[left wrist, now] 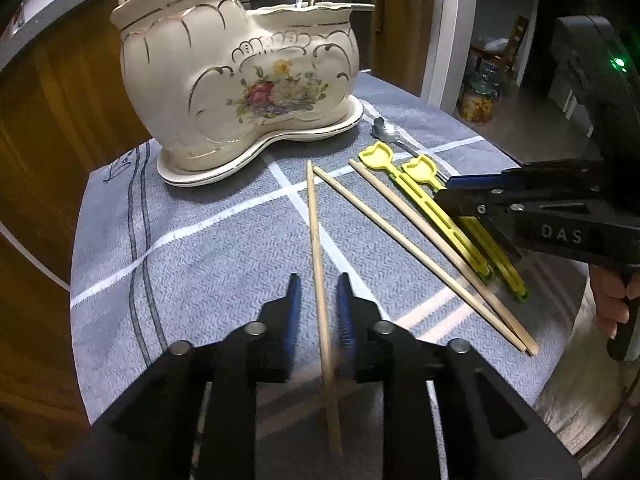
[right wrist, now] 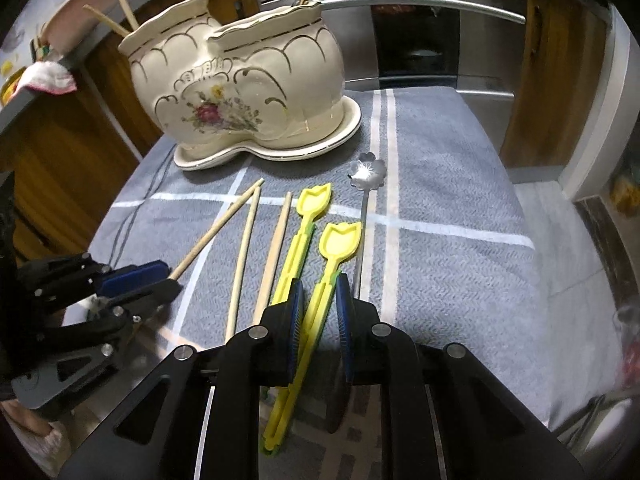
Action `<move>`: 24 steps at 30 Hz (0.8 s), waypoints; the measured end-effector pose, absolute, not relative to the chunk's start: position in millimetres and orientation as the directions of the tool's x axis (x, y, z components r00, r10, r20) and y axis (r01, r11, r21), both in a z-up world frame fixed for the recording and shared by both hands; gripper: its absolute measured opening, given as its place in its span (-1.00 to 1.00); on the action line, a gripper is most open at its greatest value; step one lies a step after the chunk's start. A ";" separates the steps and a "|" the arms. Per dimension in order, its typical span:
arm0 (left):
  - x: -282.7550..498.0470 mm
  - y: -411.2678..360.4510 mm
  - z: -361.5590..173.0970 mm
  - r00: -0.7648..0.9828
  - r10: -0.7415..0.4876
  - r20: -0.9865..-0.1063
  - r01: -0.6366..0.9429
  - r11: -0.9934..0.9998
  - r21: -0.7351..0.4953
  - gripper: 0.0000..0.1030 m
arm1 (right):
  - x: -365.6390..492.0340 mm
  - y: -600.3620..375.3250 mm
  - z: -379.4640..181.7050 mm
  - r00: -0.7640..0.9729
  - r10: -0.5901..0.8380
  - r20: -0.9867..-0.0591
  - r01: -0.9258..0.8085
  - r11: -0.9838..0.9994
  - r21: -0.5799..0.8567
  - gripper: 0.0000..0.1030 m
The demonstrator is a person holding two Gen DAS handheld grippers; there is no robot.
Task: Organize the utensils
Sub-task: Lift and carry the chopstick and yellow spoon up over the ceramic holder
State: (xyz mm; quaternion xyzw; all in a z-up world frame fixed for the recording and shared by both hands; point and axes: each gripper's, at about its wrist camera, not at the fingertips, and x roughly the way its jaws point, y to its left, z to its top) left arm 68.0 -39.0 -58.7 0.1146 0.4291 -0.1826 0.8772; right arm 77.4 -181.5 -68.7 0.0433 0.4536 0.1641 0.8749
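Both tools are down among the utensils! The left hand-held gripper [left wrist: 318, 312] straddles one wooden chopstick [left wrist: 316, 248]; its blue pads [left wrist: 295, 300] stand slightly apart on either side, not visibly pressing, so I call it open around the stick. The right hand-held gripper [right wrist: 319, 312] frames a yellow plastic spoon [right wrist: 336, 252] the same way: narrow jaws, a sliver of gap showing on each side, no clear grip. A second yellow spoon [right wrist: 308, 216] lies just left of it, a silver flower spoon [right wrist: 366, 184] just right. Two more chopsticks [left wrist: 420, 256] rest between the two tools. Ahead of both sits the cream ceramic holder [left wrist: 240, 80] on the grey cloth [left wrist: 192, 248], with sticks in one pocket and forks in the other. Presumably like goes with like, so each tool lines up lengthwise for a clean lift.
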 end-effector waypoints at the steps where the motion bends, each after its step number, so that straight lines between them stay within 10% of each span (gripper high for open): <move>1: 69.4 -38.6 -58.6 0.562 -0.224 -0.796 0.418 0.908 0.039 -0.61 | 77.5 -181.2 -68.6 0.538 0.324 -0.778 -0.251 0.943 0.220 -0.65; 7: 71.3 -36.4 -59.5 0.569 -0.231 -0.790 0.422 0.906 0.039 -0.90 | 75.0 -187.2 -70.3 0.554 0.353 -0.754 -0.241 0.935 0.261 -0.79; 24: 32.1 4.7 4.5 0.758 -0.355 -0.547 0.420 0.907 -0.006 -0.90 | 40.6 -206.2 -8.4 0.735 0.447 -0.510 -0.331 0.893 0.305 -0.79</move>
